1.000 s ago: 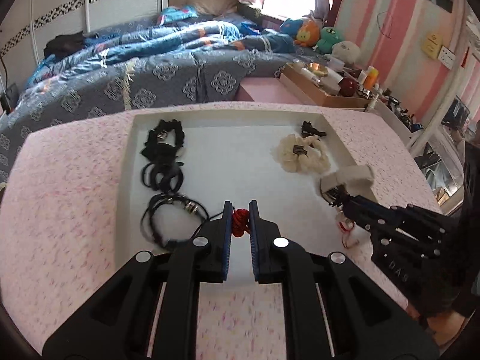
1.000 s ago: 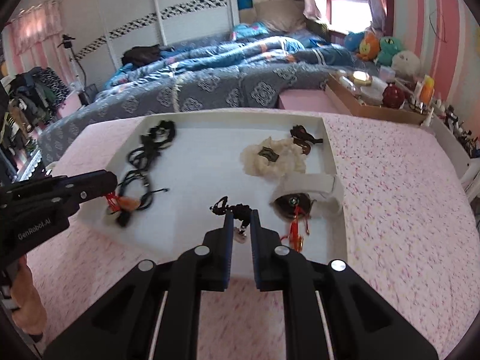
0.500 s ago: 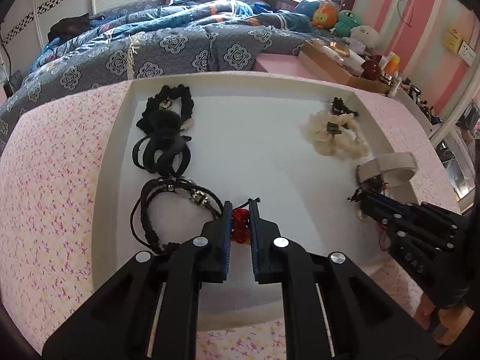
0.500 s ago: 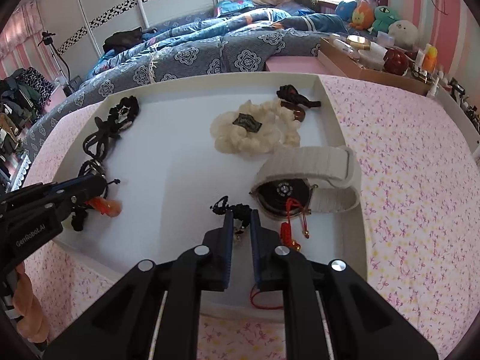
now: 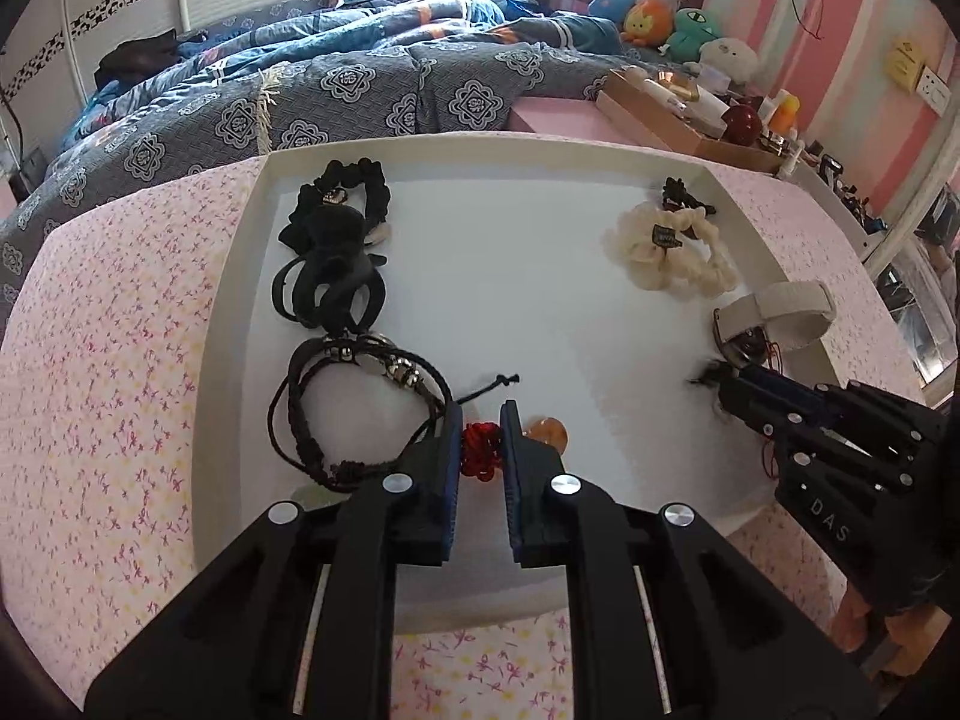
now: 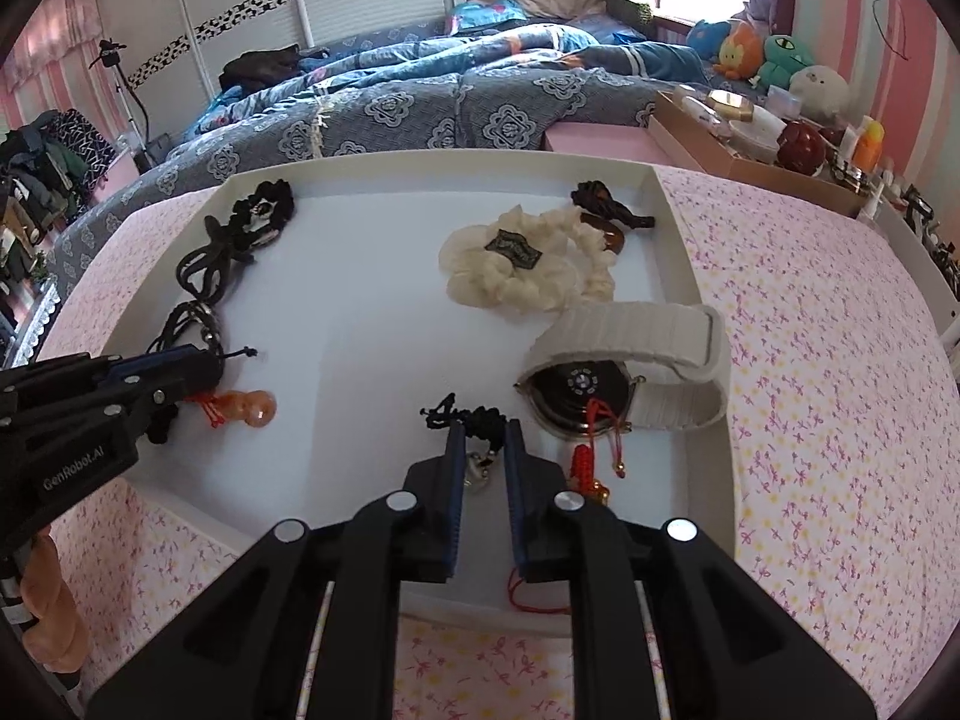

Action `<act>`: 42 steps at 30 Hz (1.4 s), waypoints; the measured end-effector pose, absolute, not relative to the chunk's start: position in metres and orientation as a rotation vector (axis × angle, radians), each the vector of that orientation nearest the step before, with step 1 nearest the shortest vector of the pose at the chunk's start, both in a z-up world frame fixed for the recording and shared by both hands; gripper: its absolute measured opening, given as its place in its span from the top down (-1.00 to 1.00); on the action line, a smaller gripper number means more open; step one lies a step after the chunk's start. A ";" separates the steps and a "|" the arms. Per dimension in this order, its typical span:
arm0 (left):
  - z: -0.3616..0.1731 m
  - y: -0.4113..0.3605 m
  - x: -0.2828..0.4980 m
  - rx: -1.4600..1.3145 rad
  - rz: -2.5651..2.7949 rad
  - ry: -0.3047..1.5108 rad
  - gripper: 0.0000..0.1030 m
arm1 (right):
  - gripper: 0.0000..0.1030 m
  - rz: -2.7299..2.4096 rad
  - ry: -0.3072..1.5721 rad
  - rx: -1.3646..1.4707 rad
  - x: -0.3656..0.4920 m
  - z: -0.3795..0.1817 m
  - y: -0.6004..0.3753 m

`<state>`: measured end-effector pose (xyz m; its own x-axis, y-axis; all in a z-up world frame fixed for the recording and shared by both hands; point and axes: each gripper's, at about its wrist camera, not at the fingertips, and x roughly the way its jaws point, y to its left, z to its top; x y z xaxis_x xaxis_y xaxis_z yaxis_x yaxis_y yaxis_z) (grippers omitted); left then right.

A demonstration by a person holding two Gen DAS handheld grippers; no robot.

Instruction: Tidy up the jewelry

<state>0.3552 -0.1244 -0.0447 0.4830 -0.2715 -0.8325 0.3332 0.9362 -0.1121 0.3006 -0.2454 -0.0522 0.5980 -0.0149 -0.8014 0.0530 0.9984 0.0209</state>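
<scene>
Moved lower toward the white tray (image 5: 222, 324), both tongs. Left tongs (image 5: 482, 429) narrow, pinching the red knot charm (image 5: 480, 450) near the tray's front edge. Right tongs (image 6: 483, 441) narrow, gripping the black cord (image 6: 474, 420) beside the watch (image 6: 576, 396). Probably ready to set down.

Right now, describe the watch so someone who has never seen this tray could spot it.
Look in the shallow white tray on the pink floral tablecloth, along its right wall. Nearer you than the fluffy cream scrunchie lies the round dark-faced watch, the only piece with a wide white looped band.
</scene>
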 end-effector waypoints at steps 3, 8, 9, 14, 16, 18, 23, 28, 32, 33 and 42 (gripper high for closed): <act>-0.043 -0.123 0.353 0.067 -0.360 0.994 0.53 | 0.63 -0.028 0.927 0.042 0.299 -0.053 -0.244; -0.032 -0.119 0.344 0.072 -0.355 0.965 0.39 | 0.41 -0.021 0.916 0.017 0.295 -0.049 -0.239; -0.029 -0.117 0.341 0.071 -0.356 0.959 0.38 | 0.40 -0.022 0.912 0.010 0.294 -0.048 -0.238; -0.011 -0.101 0.323 0.075 -0.323 0.910 -0.06 | 0.36 -0.016 0.900 0.001 0.287 -0.041 -0.236; -0.004 -0.093 0.315 0.076 -0.309 0.890 -0.29 | 0.17 -0.017 0.885 0.001 0.282 -0.035 -0.235; 0.004 -0.085 0.306 0.068 -0.301 0.873 -0.43 | 0.12 -0.019 0.869 -0.003 0.276 -0.029 -0.234; 0.024 -0.068 0.276 0.047 -0.274 0.820 -0.78 | -0.15 -0.032 0.830 -0.022 0.252 -0.009 -0.230; 0.040 -0.060 0.248 0.024 -0.256 0.772 -0.94 | -0.39 -0.043 0.807 -0.008 0.225 0.008 -0.230; 0.043 -0.056 0.223 0.013 -0.239 0.757 -0.94 | -0.51 -0.060 0.799 0.018 0.200 0.017 -0.233; 0.044 -0.055 0.218 0.012 -0.236 0.752 -0.94 | -0.56 -0.063 0.794 0.029 0.191 0.019 -0.234; 0.047 -0.055 0.178 0.038 -0.203 0.738 -0.94 | -0.80 -0.132 0.758 0.049 0.136 0.027 -0.245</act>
<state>0.1784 -0.0554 0.0470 0.7211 -0.1698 -0.6717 0.1969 0.9798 -0.0364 0.1355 -0.2450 0.0269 0.7187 -0.1012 -0.6879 0.1366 0.9906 -0.0030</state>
